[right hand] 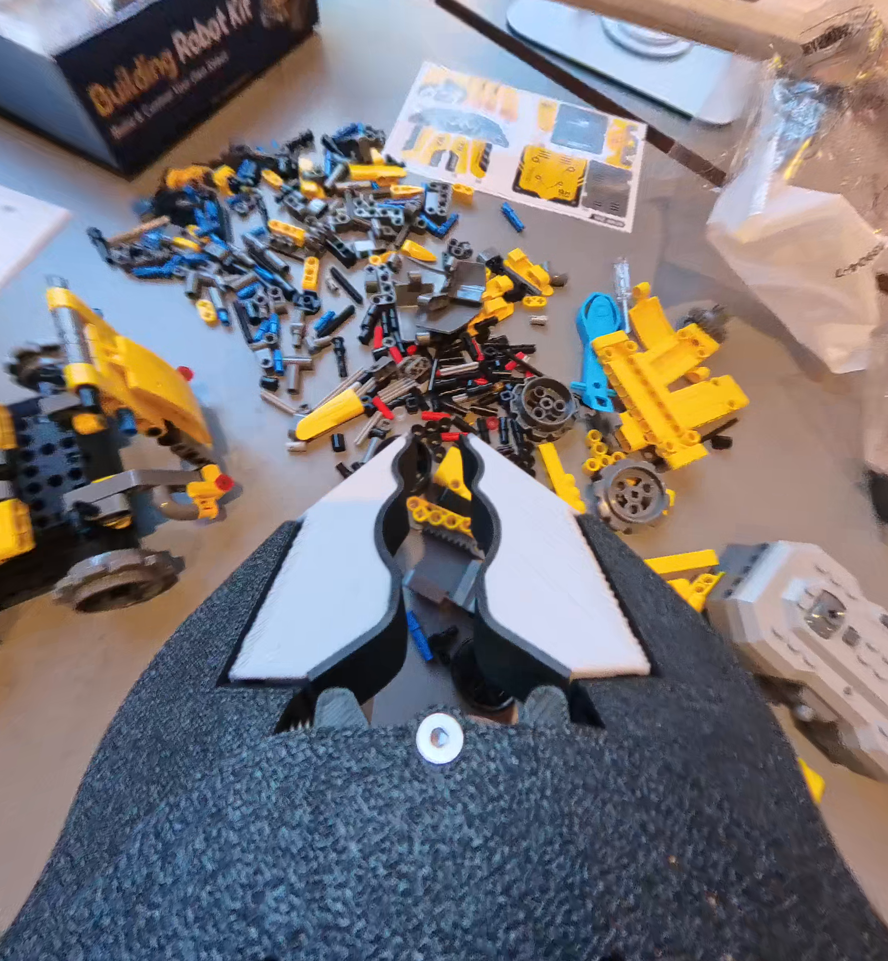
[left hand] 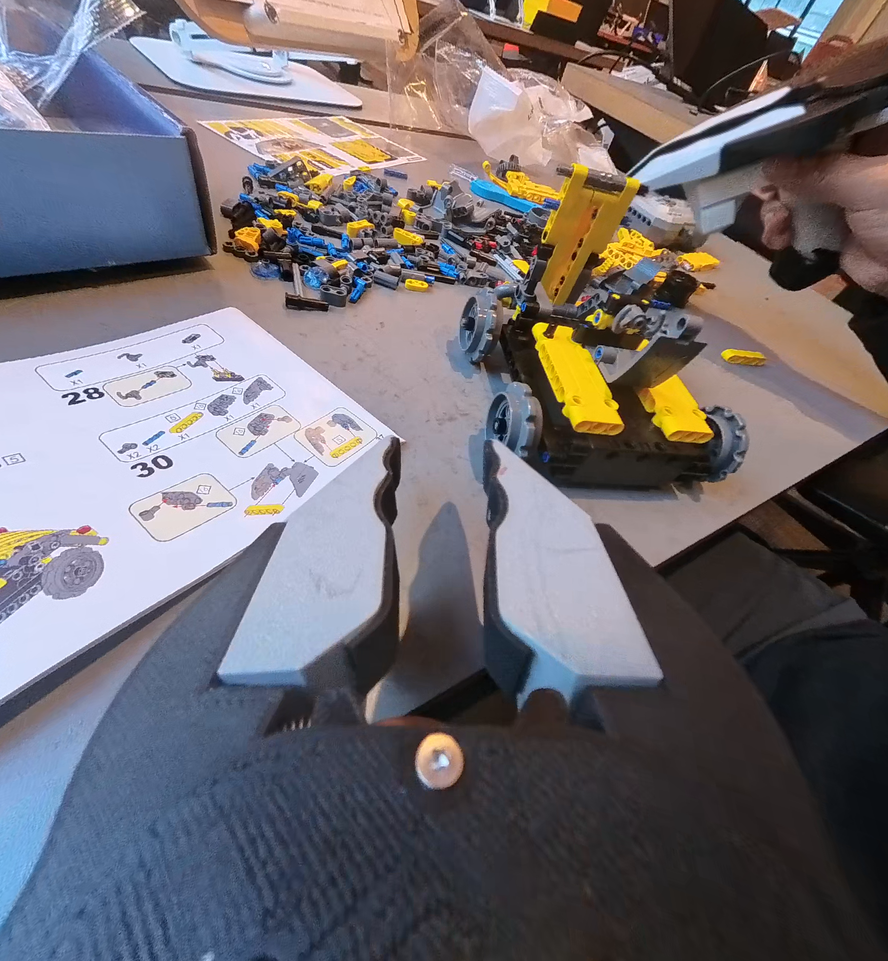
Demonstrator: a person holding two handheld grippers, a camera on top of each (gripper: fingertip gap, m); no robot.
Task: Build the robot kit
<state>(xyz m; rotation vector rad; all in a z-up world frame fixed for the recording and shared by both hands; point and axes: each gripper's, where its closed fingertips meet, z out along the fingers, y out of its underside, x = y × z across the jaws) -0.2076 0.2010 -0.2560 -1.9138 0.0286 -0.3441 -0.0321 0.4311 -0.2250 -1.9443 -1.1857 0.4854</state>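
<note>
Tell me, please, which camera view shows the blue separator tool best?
The right wrist view: the blue separator tool lies fully visible from above beside the yellow beams. The left wrist view shows it distant, foreshortened and partly hidden behind parts.

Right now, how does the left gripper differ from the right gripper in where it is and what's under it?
The left gripper hovers over bare table between the instruction booklet and the half-built yellow vehicle; the right gripper hangs over the loose parts pile. Left sits low and level, right looks down. Both have jaws open, holding nothing.

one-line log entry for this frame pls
left gripper: open, empty, over table edge by instruction sheet | right gripper: open, above loose parts pile | half-built vehicle: untouched
</note>
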